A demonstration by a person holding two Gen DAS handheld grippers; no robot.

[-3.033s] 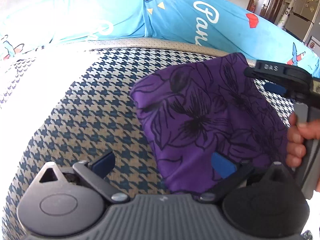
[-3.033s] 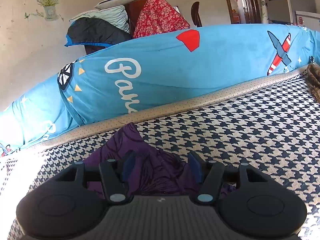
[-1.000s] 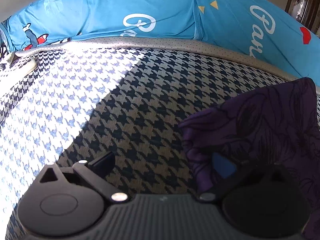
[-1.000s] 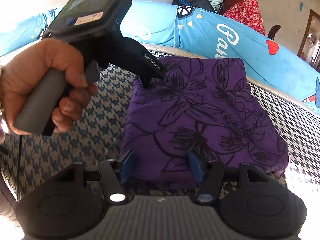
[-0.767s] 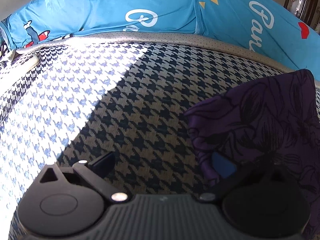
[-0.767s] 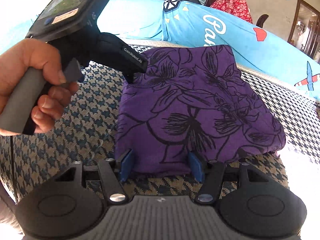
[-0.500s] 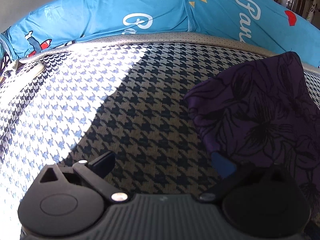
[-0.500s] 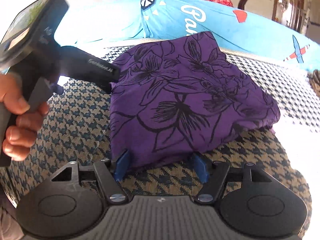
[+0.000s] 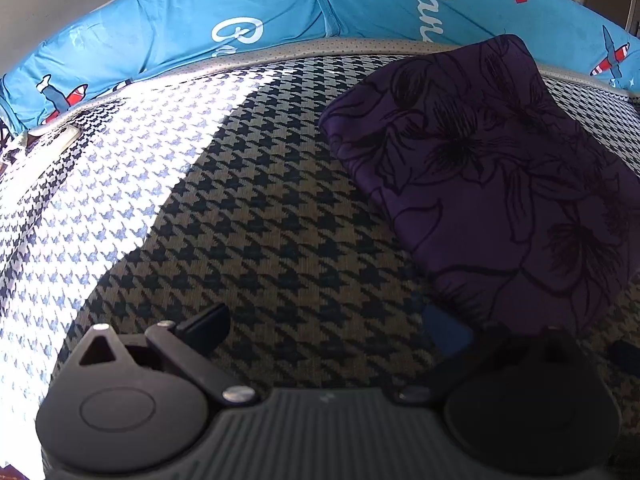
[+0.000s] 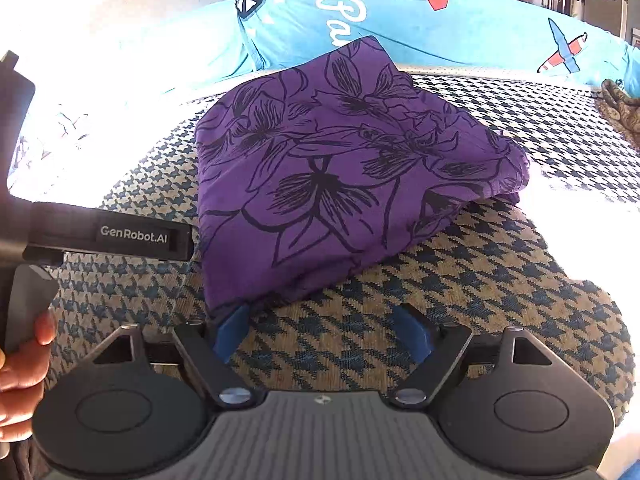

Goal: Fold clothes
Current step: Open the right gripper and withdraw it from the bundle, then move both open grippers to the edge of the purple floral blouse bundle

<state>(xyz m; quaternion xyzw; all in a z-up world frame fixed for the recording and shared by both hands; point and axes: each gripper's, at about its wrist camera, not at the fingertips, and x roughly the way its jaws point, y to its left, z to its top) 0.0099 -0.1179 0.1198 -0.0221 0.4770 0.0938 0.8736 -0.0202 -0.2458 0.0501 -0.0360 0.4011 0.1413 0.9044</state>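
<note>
Lying folded, purple floral garment (image 10: 340,176) just beyond right gripper (image 10: 322,330), both grippers spread wide, left gripper (image 9: 324,328) beside it

One folded purple garment (image 10: 344,176) lies at the centre of one houndstooth cover (image 10: 500,280). Two grippers are counted: the right gripper (image 10: 320,330) at 6 o'clock, and the left gripper (image 10: 120,236) at 9 o'clock, held by one hand (image 10: 24,364). Two blue cushions (image 10: 460,28) line the 12 o'clock edge. One brown cloth (image 10: 622,110) shows at 3 o'clock.
</note>
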